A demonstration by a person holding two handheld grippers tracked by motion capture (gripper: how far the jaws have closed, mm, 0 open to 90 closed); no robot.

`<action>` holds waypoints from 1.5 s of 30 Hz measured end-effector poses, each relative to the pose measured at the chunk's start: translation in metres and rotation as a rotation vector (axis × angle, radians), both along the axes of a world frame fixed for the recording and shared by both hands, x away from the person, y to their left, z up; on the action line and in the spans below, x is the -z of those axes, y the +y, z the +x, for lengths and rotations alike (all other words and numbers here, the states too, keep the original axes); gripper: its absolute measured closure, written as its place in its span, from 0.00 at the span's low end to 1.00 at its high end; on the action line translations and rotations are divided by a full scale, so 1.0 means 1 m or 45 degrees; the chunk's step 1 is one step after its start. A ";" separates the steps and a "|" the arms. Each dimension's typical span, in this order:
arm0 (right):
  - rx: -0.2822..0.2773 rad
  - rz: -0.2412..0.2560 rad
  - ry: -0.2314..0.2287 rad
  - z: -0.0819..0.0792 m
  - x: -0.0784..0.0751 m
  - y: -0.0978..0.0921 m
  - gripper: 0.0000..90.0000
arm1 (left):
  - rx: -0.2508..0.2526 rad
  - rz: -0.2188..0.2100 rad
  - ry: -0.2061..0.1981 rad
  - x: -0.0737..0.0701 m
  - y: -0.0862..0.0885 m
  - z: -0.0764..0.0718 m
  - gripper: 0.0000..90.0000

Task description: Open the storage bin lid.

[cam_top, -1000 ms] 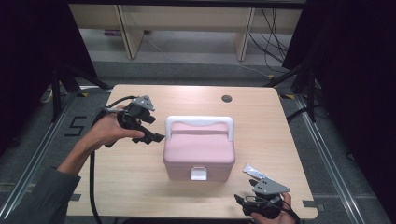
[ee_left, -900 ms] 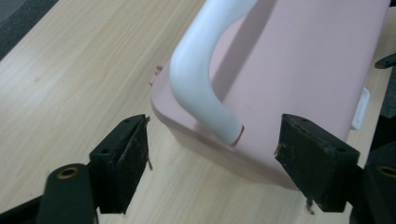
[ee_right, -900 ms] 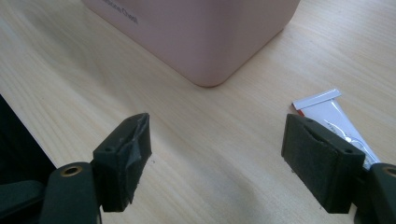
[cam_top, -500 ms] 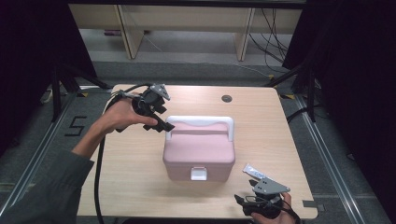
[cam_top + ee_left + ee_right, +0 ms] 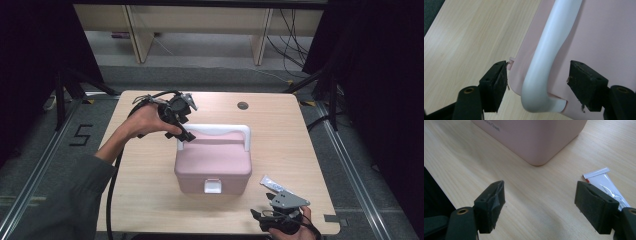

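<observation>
Pink box (image 5: 212,162) sits mid-frame in the high view on the table (image 5: 150,195), white handle (image 5: 215,132) lying flat along its top far edge, white latch (image 5: 213,186) on the near face. L gripper (image 5: 181,131) is at the handle's left corner, upper-middle of frame; in the left gripper view the jaws are wide apart, w/ the handle's bend (image 5: 541,82) between them, not yet touched. One pad sits off the lid edge over bare wood, the other over the pink lid.

R gripper (image 5: 280,212) rests at the lower right of the high view, jaws also spread, nothing between them; the right gripper view shows the box corner (image 5: 536,142) ahead and a small white tube (image 5: 609,187) beside the right-hand jaw.

Step in hand looks like grabbing the handle to raise it. To do it well: bring both pads level w/ the bar, centre on the straight part just past the bend, not the corner itself, then close squarely. Lift gently along the hinge arc so the box doesn't slide; R can steady the box if needed.
</observation>
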State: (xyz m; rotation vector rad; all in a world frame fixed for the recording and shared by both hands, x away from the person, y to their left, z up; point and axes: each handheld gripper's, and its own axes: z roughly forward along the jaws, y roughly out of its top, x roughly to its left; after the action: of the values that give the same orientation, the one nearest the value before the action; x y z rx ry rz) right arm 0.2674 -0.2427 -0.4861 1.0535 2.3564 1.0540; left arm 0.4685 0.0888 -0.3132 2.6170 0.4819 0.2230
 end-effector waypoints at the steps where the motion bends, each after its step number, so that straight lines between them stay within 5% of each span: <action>1: -0.001 0.000 0.004 0.000 0.000 0.000 0.28 | 0.011 0.014 -0.005 0.000 -0.001 0.001 0.36; 16: -0.034 -0.022 -0.002 0.001 0.001 -0.001 0.29 | 0.104 0.075 -0.007 0.001 -0.009 0.009 0.72; 30: -0.030 0.006 0.005 0.000 0.000 0.001 0.30 | 0.193 0.151 -0.062 -0.011 -0.014 0.001 0.77; 35: -0.053 0.040 -0.032 -0.002 -0.003 0.002 0.40 | 0.206 0.147 -0.077 -0.017 -0.013 -0.001 0.78; 38: -0.102 0.046 -0.116 0.000 -0.008 0.001 0.48 | 0.197 0.127 -0.086 -0.024 -0.011 0.000 0.78; 45: -0.094 0.190 -0.258 0.002 -0.030 -0.006 0.65 | 0.173 0.098 -0.098 -0.040 -0.009 0.003 0.78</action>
State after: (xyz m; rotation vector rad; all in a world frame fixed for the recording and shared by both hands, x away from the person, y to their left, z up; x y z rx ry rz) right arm 0.2699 -0.2491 -0.4560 0.8691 2.1972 1.3151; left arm 0.4712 0.0795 -0.2735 2.6919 0.2727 0.3017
